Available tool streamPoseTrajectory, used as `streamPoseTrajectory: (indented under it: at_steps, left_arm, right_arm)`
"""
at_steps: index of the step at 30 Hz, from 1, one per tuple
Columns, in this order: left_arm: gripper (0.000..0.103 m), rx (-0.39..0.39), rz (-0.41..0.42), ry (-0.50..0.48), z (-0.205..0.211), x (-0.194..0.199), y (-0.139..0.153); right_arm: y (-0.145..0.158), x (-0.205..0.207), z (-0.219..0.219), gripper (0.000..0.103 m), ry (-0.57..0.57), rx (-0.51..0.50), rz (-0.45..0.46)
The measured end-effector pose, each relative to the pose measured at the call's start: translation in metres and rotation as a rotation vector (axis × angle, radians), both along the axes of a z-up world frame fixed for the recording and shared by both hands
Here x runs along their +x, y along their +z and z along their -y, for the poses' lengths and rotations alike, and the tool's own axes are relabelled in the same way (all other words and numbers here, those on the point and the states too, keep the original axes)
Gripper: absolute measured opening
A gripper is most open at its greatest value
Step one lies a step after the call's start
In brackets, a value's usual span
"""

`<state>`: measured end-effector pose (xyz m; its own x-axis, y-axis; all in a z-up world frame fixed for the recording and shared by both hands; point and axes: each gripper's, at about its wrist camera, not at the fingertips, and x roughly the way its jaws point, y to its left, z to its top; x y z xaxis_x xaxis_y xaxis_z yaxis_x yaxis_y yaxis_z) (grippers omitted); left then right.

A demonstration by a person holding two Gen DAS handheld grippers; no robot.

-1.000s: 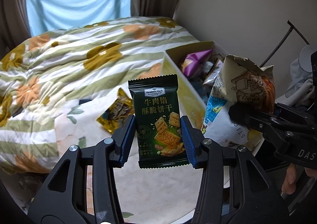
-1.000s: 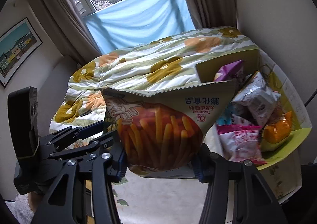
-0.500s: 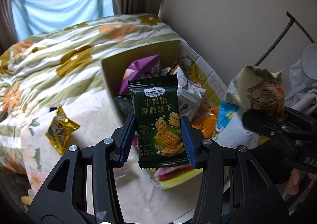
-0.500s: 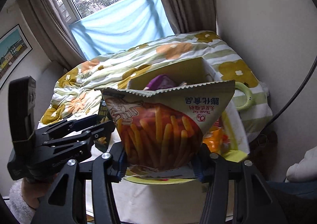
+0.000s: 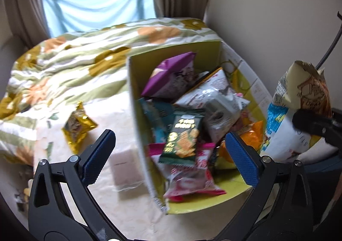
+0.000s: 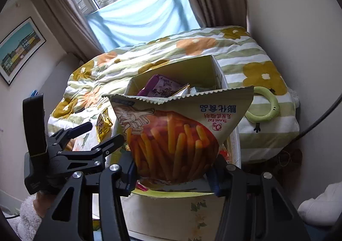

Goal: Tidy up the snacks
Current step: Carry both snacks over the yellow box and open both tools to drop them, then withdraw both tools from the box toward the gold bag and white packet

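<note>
My left gripper [image 5: 171,153] is open and empty above the near edge of a yellow-green cardboard box [image 5: 205,53] full of snack packets. The dark green cracker packet [image 5: 181,136] lies loose on top of the pile in the box, just beyond my fingers. My right gripper [image 6: 174,168] is shut on a large fries-print chip bag [image 6: 177,134], held upright over the box's near side [image 6: 188,70]. The chip bag also shows at the right of the left wrist view [image 5: 299,100]. The left gripper shows open in the right wrist view [image 6: 94,134].
A gold snack packet [image 5: 78,125] lies on the pale cloth left of the box. A floral duvet [image 5: 74,63] covers the bed behind. A green ring toy [image 6: 265,108] lies right of the box. A wall is close on the right.
My left gripper has opened and let go of the green cracker packet, which has dropped into the box. The right gripper still holds the chip bag and has come closer to the box.
</note>
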<state>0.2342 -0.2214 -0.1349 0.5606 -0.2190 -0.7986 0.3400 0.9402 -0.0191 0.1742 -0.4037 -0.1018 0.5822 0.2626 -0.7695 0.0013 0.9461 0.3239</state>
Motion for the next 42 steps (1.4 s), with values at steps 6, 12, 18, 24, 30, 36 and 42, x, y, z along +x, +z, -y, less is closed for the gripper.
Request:
streamPoseTrajectory:
  at_steps: [6,12,18,24,30,36,42]
  left_arm:
    - [0.102,-0.02,-0.01,0.059,-0.021,-0.006,0.006]
    - [0.102,0.008,0.0,0.099,-0.028,-0.006,0.014]
    - [0.102,0.008,-0.024,0.116,-0.031,-0.002,0.012]
    - [0.102,-0.01,-0.057,0.12,-0.033,-0.004,0.003]
    - [0.102,-0.015,-0.051,0.118,-0.035,-0.011,0.004]
    - [0.102,-0.025,-0.027,0.124,-0.041,-0.019,0.015]
    - [0.102,-0.02,0.012,0.134,-0.06,-0.034,0.035]
  right_arm:
    - [0.001,0.02,0.014,0.049,0.038,0.022,-0.005]
    - [-0.009,0.048,0.019,0.049,0.068,0.022,-0.088]
    - [-0.03,0.069,0.022,0.097,0.043,0.074,-0.149]
    - [-0.027,0.056,0.029,0.099,-0.005,0.021,-0.066]
    - [-0.025,0.049,0.025,0.099,0.016,0.006,-0.039]
    - [-0.011,0.04,0.017,0.099,0.032,0.0,-0.001]
    - [0.011,0.022,0.005,0.099,0.057,-0.012,0.068]
